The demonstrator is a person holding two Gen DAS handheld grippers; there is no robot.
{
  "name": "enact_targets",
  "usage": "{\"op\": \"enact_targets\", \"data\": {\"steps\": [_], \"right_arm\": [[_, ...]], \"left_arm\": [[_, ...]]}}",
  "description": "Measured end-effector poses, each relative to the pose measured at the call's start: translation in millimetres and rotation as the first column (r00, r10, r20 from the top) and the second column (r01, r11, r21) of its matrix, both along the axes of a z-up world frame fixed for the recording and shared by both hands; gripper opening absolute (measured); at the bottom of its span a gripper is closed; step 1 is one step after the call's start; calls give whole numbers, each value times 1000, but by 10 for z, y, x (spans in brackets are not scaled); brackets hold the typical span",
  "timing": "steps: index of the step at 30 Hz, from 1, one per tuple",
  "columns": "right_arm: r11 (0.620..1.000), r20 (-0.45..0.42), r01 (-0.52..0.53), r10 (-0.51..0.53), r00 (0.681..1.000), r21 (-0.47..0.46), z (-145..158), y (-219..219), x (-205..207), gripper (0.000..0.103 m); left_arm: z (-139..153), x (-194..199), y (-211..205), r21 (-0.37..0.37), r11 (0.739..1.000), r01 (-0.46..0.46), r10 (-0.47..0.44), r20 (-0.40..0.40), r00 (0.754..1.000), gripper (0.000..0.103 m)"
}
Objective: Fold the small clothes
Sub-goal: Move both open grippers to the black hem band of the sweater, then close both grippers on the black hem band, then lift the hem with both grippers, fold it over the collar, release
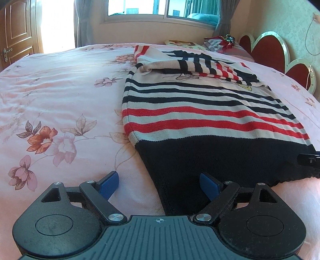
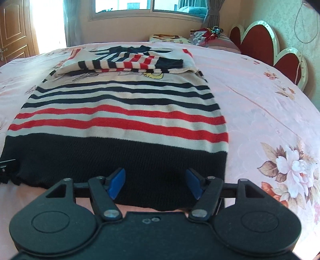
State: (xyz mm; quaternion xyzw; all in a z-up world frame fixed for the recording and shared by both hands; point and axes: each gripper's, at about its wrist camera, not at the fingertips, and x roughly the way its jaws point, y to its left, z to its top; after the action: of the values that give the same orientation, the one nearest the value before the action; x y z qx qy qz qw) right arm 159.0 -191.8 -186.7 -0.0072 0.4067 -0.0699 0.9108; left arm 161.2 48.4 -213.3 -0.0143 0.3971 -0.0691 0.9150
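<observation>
Left wrist view: left gripper (image 1: 159,185) low at 6 o'clock, blue pads (image 1: 109,185) spread wide apart, gripping nothing; striped sweater (image 1: 210,112) spread flat on pink flowered bedspread (image 1: 60,104), running from 6 toward 1 o'clock; dark hem band nearest, its left corner lying between the pads; red stripes above hem, then navy stripes; sleeves folded across chest at 12 o'clock, partly covering a cartoon print; tip of right gripper (image 1: 309,159) at 3 o'clock, at hem's far corner, contact unclear.

Right wrist view: right gripper (image 2: 155,185) at 6 o'clock, pads (image 2: 117,184) apart, clamped on nothing; hem of sweater (image 2: 120,120) directly under and between the pads, touching or just above not discernible; sweater fills centre, neck end toward 12 o'clock; folded sleeves stacked across top; sliver of left gripper (image 2: 7,167) at 9 o'clock beside hem's left corner.

Surroundings: heart-shaped red headboard (image 2: 258,43) at 2 o'clock; pillows (image 2: 216,42) and small heap of cloth at 1 o'clock; window (image 1: 160,8) at 12 o'clock; wooden door (image 1: 18,34) at 10 o'clock.
</observation>
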Motion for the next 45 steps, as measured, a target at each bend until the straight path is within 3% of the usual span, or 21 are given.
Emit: {"op": "enact_targets", "data": {"steps": [2, 4, 7, 11, 14, 15, 20, 22, 24, 26, 31, 36, 45], "right_arm": [[999, 9, 44, -44, 999, 8, 44, -140, -24, 67], [996, 9, 87, -88, 996, 7, 59, -283, -46, 68], [990, -8, 144, -144, 990, 0, 19, -471, -64, 68], [980, -44, 192, -190, 981, 54, -56, -631, -84, 67], [974, -64, 193, -187, 980, 117, -81, -660, -84, 60], [972, -67, 187, -179, 982, 140, -78, -659, -82, 51], [967, -94, 150, -132, 987, 206, -37, -639, -30, 31], [967, -101, 142, -123, 987, 212, -52, -638, -8, 28], [963, -95, 139, -120, 988, 229, -55, -650, 8, 16], [963, -96, 129, -109, 989, 238, -43, -639, 29, 12], [959, -97, 123, -101, 990, 257, -5, -687, 19, 11], [936, -88, 132, -109, 990, 326, 95, -780, 23, 10], [919, 81, 40, -78, 994, 393, 721, -848, 421, 10]], "left_arm": [[8, 16, -2, -10, 1000, -4, 4, -11, 1000, 88], [5, 31, -18, -14, 1000, 2, -2, -21, 1000, 95], [-7, 21, -78, -4, 1000, 14, -14, -20, 1000, 96], [9, 21, -97, -57, 998, 28, -30, -36, 999, 95], [31, 29, -98, -84, 996, 36, -39, -44, 998, 82], [41, 29, -96, -96, 995, 39, -44, -49, 998, 74], [74, 80, -17, -170, 985, 10, -26, -91, 995, 51], [59, 104, 7, -193, 981, 9, -28, -95, 995, 33], [42, 124, 21, -206, 979, 4, -25, -98, 995, 21], [47, 153, 60, -247, 969, -7, -23, -116, 993, 11], [116, 183, 51, -262, 964, 36, -64, -101, 993, 10], [364, 246, 3, -287, 954, 82, -90, -15, 996, 10], [917, 789, -25, -325, 940, 103, -57, 150, 987, 10]]}}
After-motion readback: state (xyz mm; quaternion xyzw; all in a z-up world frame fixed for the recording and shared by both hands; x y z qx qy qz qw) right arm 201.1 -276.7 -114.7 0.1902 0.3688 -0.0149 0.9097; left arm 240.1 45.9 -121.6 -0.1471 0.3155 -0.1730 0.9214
